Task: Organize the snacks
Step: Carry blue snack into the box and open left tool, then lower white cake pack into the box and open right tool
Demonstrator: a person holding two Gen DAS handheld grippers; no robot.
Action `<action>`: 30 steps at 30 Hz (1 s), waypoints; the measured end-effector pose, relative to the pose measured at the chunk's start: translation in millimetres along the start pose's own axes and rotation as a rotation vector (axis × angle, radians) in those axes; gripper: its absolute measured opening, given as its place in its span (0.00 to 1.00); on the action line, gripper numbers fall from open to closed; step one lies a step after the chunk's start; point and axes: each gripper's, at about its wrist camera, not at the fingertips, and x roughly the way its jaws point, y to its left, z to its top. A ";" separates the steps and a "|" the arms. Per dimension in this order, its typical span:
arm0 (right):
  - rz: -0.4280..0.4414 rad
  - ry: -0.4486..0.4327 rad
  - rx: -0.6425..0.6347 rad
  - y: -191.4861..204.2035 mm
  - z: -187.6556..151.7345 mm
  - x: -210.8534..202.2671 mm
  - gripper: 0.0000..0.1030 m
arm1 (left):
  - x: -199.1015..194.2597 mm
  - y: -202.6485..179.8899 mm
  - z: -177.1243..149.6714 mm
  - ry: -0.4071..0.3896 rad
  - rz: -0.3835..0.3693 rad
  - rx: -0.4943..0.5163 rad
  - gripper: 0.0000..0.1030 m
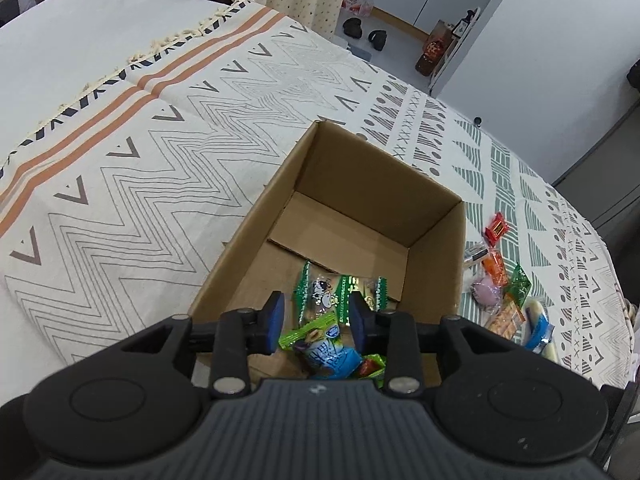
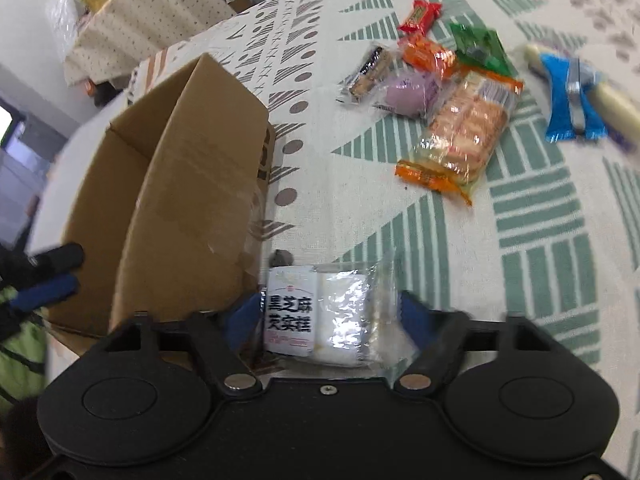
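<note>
hung the left gripper [image 1: 316, 316] over the near end of the open cardboard box [image 1: 436, 248], jaws parted and empty. showed, only from the left wrist, the box floor: a green cow-print packet [image 1: 324, 294] and a blue-and-green packet [image 1: 326, 350] lying at its near end, far end bare. held a clear white cake packet with black lettering [image 2: 320, 314] between the right gripper [image 2: 326, 316] pads, just beside the box's outer wall. gave, only from the right wrist, a clear look at the loose pile on the patterned tablecloth [image 2: 540, 240] to the box's right: orange cracker pack [image 2: 460, 136], purple round sweet [image 2: 404, 92], red bar [image 2: 420, 16], green packet [image 2: 480, 46], blue-wrapped white stick [image 2: 576, 92]. blurred somewhat, that view.
</note>
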 end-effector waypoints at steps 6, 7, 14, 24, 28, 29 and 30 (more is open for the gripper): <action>0.004 -0.021 -0.012 -1.9 1.3 -10.5 0.42 | -6.1 -1.3 -0.6 -0.003 -0.001 -0.008 0.45; -0.003 -0.032 -0.012 -2.7 1.4 -13.8 0.41 | -7.5 -2.3 -0.7 -0.006 -0.003 -0.007 0.47; 0.015 -0.097 0.033 -11.5 4.5 -40.5 0.40 | -19.6 -5.3 -1.2 -0.026 -0.007 -0.001 0.49; 0.066 -0.190 0.023 6.6 20.6 -79.9 0.41 | -42.3 -1.5 3.0 -0.050 -0.014 -0.014 0.65; 0.088 -0.219 0.009 18.9 25.9 -91.1 0.41 | -51.0 2.1 6.9 -0.058 -0.015 -0.019 0.72; 0.096 -0.226 0.004 22.6 27.1 -93.4 0.41 | -52.6 3.6 7.8 -0.059 -0.017 -0.021 0.72; 0.103 -0.230 0.000 25.8 28.2 -95.0 0.41 | -54.0 5.1 8.5 -0.059 -0.018 -0.024 0.73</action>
